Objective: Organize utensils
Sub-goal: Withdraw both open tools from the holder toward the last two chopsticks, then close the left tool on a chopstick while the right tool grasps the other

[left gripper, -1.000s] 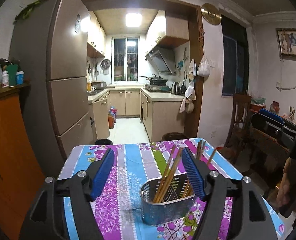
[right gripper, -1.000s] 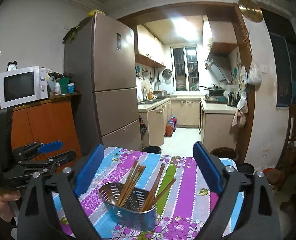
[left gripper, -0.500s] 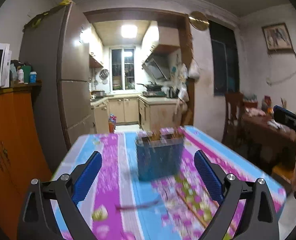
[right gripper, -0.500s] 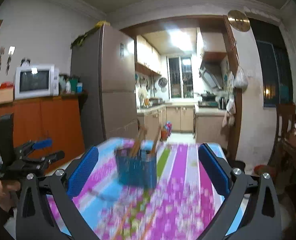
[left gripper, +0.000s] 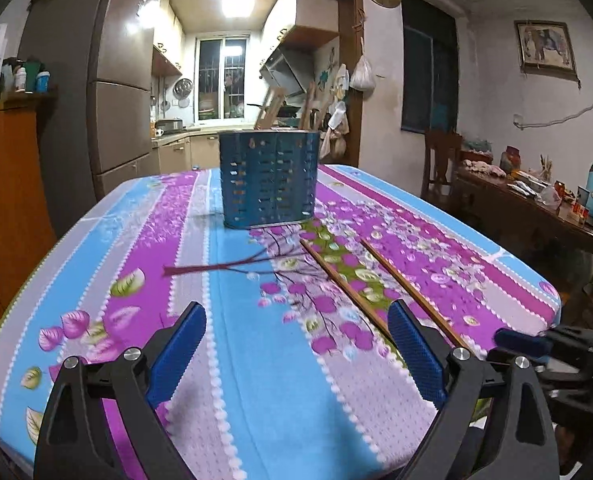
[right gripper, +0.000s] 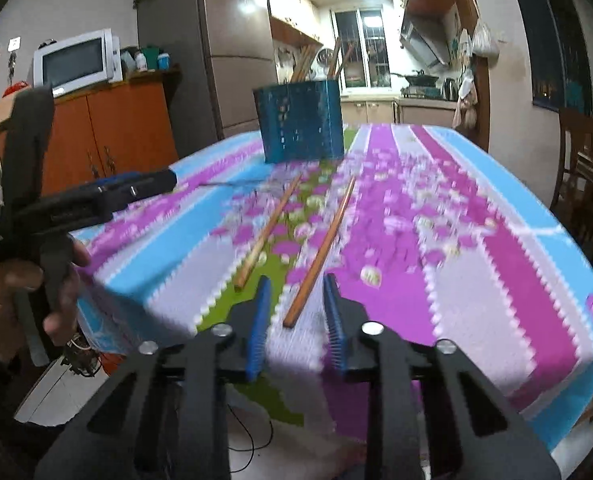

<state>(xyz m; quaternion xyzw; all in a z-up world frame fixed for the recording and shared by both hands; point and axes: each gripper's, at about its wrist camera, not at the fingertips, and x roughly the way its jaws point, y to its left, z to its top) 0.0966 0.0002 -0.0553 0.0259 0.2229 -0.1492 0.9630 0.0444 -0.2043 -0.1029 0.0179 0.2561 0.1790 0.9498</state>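
Left tongs [left gripper: 296, 350]: bottom of left-wrist view, blue pads spread wide, closing a bit, nothing btwn them; only cloth under the gap.
Right tongs [right gripper: 294, 316]: lower centre of right-wrist view, closing, pads narrow but not pressed together; butt end of one chopstick sits in the gap, pads not visibly touching it.
Utensil holder [left gripper: 269, 178]: perforated metal caddy, upright on the desk, centre of left view; upper centre in right view, blurred. Several chopsticks stand in it, tips poking above rim.
Loose chopsticks: two on the cloth, apart, roughly parallel. Left chopstick [right gripper: 266, 232] runs from near the holder down to lower centre, its end just left of right tongs. Right chopstick [right gripper: 322, 252] ends btwn right tongs' pads. In left view both run diagonally centre → lower right; one passes behind the right-hand pad.
Desk [left gripper: 96, 248]: striped floral cloth, blue/purple/grey/green.
Hand [right gripper: 24, 300]: left edge of right view, gripping the left tongs' handle.
Bkgd: fridge [left gripper: 116, 100] upper left, kitchen w/ window behind the holder.
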